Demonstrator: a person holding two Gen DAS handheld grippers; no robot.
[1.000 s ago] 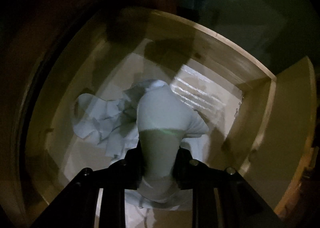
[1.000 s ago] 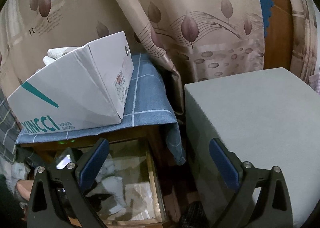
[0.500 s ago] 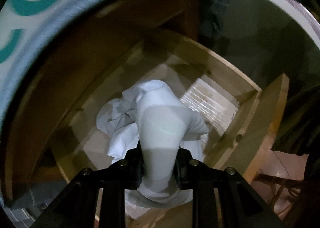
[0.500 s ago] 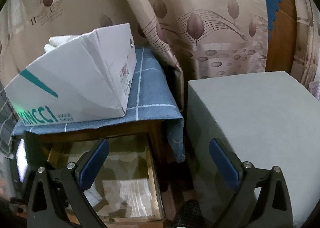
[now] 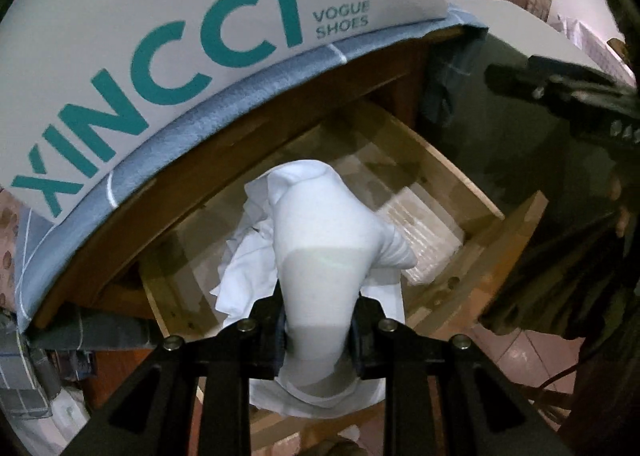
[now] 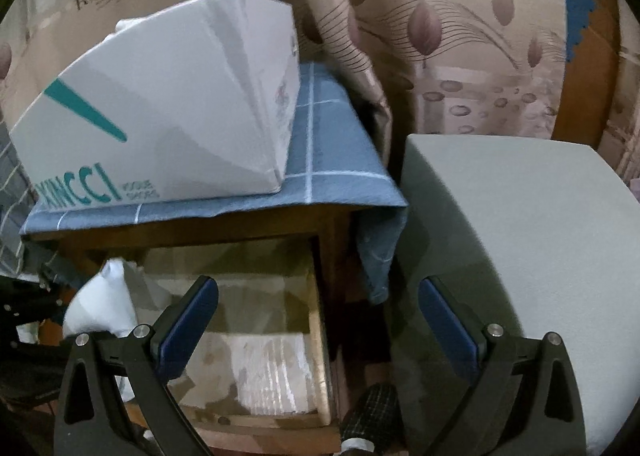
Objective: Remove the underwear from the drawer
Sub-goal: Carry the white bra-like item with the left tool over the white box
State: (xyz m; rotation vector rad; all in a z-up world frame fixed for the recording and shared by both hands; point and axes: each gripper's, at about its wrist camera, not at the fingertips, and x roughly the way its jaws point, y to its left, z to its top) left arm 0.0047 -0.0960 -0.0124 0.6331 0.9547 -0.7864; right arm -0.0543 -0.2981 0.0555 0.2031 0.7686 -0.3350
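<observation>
The step in hand looks like the lift-out; the white underwear point(image 5: 320, 256) is pinched in the left gripper point(image 5: 318, 332) and hangs bunched above the open wooden drawer point(image 5: 472, 191), its loose folds trailing down toward the drawer floor, so I judge the removal nearly but not wholly done; whether the lowest fold touches the floor I cannot tell.

Going left to right in the right wrist view: the white shoe box point(image 6: 168, 115) sits on the blue checked cloth point(image 6: 328, 159) atop the wooden stand; below it the drawer point(image 6: 316, 336) stands pulled out, with the underwear point(image 6: 100, 308) at its left edge; further right stands a grey padded block point(image 6: 520, 240); patterned curtain hangs behind.

The next move, as I judge it, calls for carrying the garment up and clear of the drawer's front rail without snagging the trailing cloth, then setting it down somewhere free; the grey block seems a likely spot.

The left tongs are closed tight on the fabric, which bulges out above and below the pads; the right gripper point(image 6: 320, 332) stands wide apart, holding and touching nothing, poised above the drawer's right side.
</observation>
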